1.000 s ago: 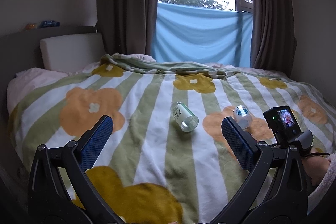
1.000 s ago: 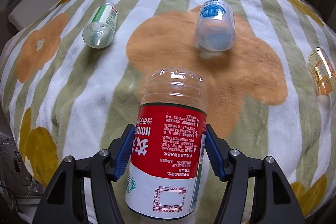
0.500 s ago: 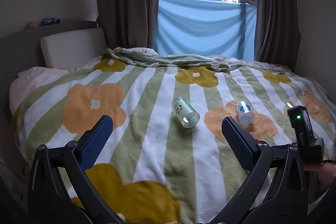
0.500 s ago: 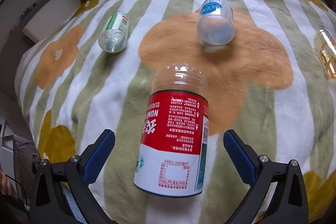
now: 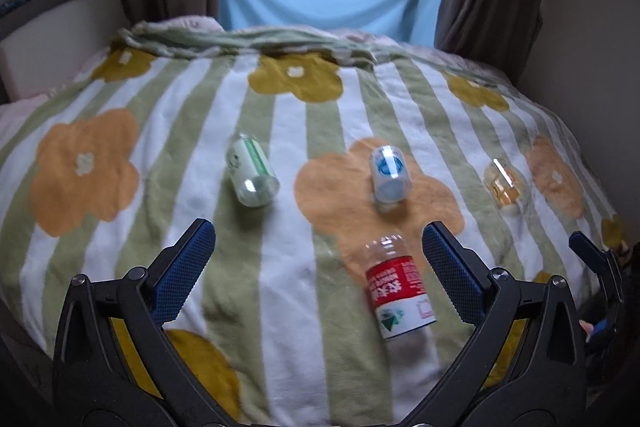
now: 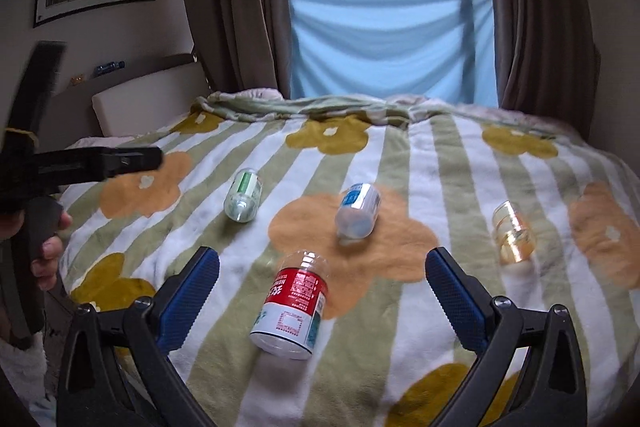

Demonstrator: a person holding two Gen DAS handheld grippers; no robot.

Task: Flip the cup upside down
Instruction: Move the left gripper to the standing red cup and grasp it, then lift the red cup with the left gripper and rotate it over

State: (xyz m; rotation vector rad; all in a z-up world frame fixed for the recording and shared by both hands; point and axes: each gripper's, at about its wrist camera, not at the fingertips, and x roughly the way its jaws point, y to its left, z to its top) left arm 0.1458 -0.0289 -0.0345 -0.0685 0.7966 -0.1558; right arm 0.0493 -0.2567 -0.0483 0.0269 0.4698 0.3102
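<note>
Both tools, left (image 5: 318,255) and right (image 6: 322,283), gape wide and hold nothing; the red-labelled cup (image 6: 294,309) stands near the bed's (image 6: 460,163) front edge.

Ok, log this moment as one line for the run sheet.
left gripper: open, empty | right gripper: open, empty | red-label cup: on blanket, mouth down, tilted | three other cups: on sides

Left hand-held gripper (image 6: 120,161) motion-blurred, cut by frame edge left of green-label cup (image 6: 243,194). Red-label cup (image 5: 398,291) print unreadable. Right hand-held gripper's finger (image 5: 590,253) cropped at edge.
</note>
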